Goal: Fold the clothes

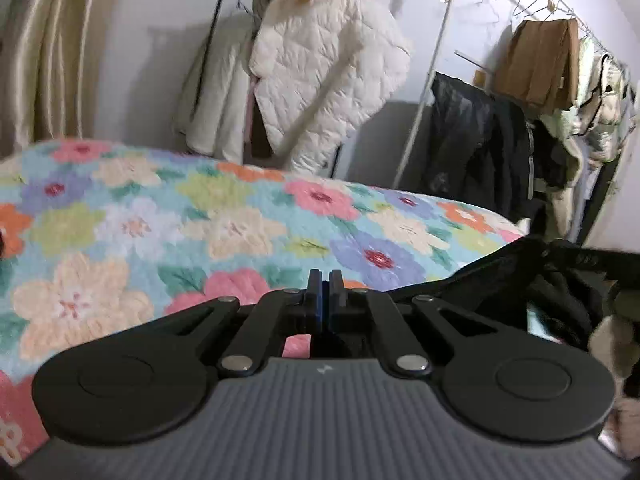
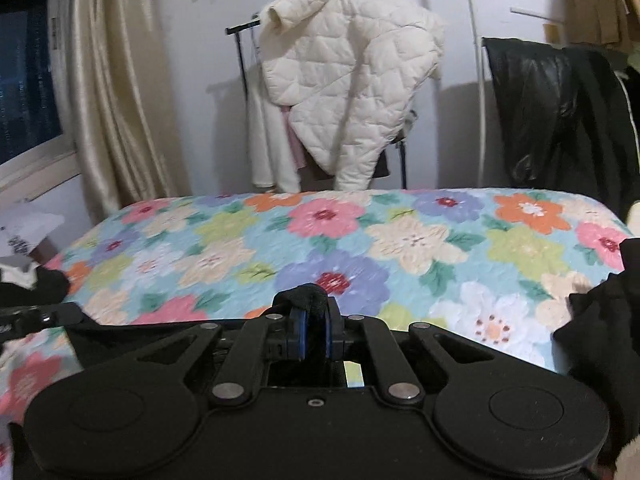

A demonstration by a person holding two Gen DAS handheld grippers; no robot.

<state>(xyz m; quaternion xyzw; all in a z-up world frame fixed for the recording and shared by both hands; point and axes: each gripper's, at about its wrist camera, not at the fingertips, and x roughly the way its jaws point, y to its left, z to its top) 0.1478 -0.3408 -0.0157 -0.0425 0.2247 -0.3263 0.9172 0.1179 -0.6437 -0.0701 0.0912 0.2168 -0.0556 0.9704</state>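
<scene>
A black garment [image 1: 500,280] hangs stretched between my two grippers above the flowered bed cover [image 1: 160,220]. My left gripper [image 1: 325,278] is shut, its blue pads pressed together, and the taut black edge runs off from its fingers to the right. In the right wrist view my right gripper [image 2: 314,300] is shut on a bunched fold of the black garment [image 2: 306,294] that pokes up over its tips. From there the cloth runs left as a straight dark band. Most of the garment is hidden below the tools.
The flowered bed cover [image 2: 400,240] fills the middle ground. Behind it a white quilted jacket [image 2: 352,80] hangs on a dark rack. A rail with hangers, a brown garment [image 1: 536,64] and black coats [image 1: 472,140] stands at the right. A cream curtain [image 2: 116,100] hangs left. More dark clothing [image 2: 600,320] lies at the right edge.
</scene>
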